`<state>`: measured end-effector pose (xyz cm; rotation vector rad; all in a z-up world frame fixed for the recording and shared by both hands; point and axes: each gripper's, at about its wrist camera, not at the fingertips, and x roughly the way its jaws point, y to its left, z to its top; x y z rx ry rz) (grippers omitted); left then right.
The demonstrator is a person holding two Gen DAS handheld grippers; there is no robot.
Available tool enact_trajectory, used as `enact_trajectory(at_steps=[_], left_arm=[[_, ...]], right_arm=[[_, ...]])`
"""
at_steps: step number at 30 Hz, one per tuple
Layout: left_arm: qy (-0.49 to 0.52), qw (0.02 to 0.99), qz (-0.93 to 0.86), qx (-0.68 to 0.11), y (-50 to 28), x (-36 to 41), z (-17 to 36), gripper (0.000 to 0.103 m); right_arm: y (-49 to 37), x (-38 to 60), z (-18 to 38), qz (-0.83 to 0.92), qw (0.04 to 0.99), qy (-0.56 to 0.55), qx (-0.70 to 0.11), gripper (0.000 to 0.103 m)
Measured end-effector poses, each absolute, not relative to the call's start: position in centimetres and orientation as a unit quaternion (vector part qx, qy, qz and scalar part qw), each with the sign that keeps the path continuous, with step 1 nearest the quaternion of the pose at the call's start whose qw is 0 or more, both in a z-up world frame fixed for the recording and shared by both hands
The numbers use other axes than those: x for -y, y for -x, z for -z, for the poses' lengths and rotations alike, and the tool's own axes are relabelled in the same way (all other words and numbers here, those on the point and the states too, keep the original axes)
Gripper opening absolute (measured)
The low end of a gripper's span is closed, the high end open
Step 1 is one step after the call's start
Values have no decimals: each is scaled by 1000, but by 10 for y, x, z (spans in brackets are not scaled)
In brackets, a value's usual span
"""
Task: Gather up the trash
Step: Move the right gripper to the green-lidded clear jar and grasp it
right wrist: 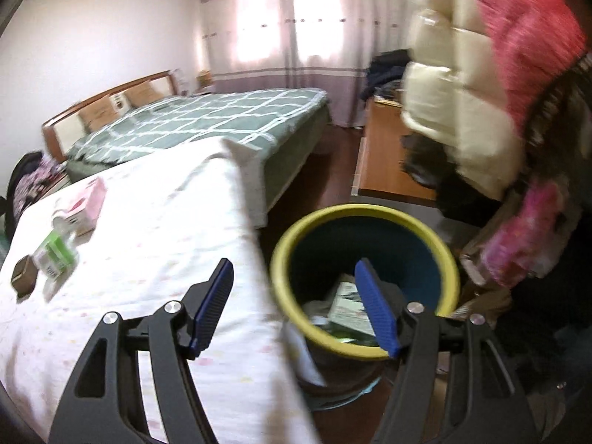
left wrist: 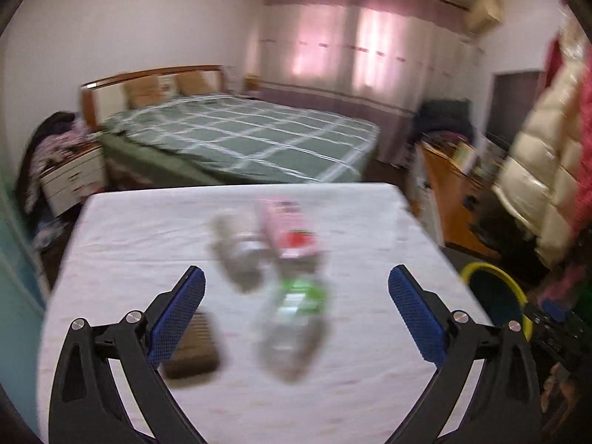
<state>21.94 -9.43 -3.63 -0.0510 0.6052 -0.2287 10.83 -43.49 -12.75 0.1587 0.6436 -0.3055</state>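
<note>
On the white-clothed table (left wrist: 148,229) lie a clear plastic bottle with a green label (left wrist: 296,318), a grey crumpled bottle (left wrist: 236,251), a pink carton (left wrist: 288,229) and a small brown box (left wrist: 192,347), all blurred. My left gripper (left wrist: 296,307) is open above the green-label bottle. My right gripper (right wrist: 294,303) is open and empty over the near rim of the yellow-rimmed bin (right wrist: 370,214), which holds a box and paper scraps (right wrist: 347,307). The right wrist view also shows the green-label bottle (right wrist: 53,259), the pink carton (right wrist: 87,203) and the brown box (right wrist: 24,277).
The bin (left wrist: 492,296) stands on the floor at the table's right edge. A green checked bed (left wrist: 240,137) lies behind the table. An orange desk (right wrist: 384,159) and hanging coats (right wrist: 462,92) are to the right. A nightstand (left wrist: 70,181) is at left.
</note>
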Motion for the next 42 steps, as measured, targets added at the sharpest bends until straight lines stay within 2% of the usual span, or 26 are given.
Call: enact_trajectory(at_steps=[9, 14, 16, 19, 24, 29, 32, 38, 39, 40, 42], left_arm=[[64, 955, -49, -285, -226, -52, 60, 98], [96, 946, -86, -299, -227, -102, 82, 98], [105, 943, -89, -303, -225, -104, 87, 98], [106, 940, -94, -311, -226, -102, 92, 98], [114, 940, -88, -309, -226, -96, 92, 98], [110, 940, -82, -311, -226, -90, 90, 98], [105, 941, -79, -313, -227, -85, 90, 98], [97, 941, -75, -314, -227, -80, 89, 98], [96, 941, -74, -315, -227, -80, 90, 98], [96, 941, -74, -315, -227, -79, 90, 98], [95, 941, -74, -315, -227, -79, 90, 98]], right_arm=[[-153, 330, 113, 29, 947, -35, -317, 65], [-178, 265, 107, -41, 947, -19, -318, 65], [-189, 242, 110, -67, 943, -10, -325, 65], [-207, 218, 115, -97, 937, -8, -335, 73], [-231, 194, 129, -115, 927, 2, -357, 77], [-249, 184, 141, -113, 923, 28, -367, 86], [-256, 185, 145, -113, 922, 29, -370, 89], [-266, 182, 152, -118, 919, 25, -377, 89], [-267, 182, 152, -118, 918, 25, -377, 87], [-268, 181, 152, -121, 918, 24, -376, 80], [-267, 182, 151, -121, 919, 21, -375, 79]])
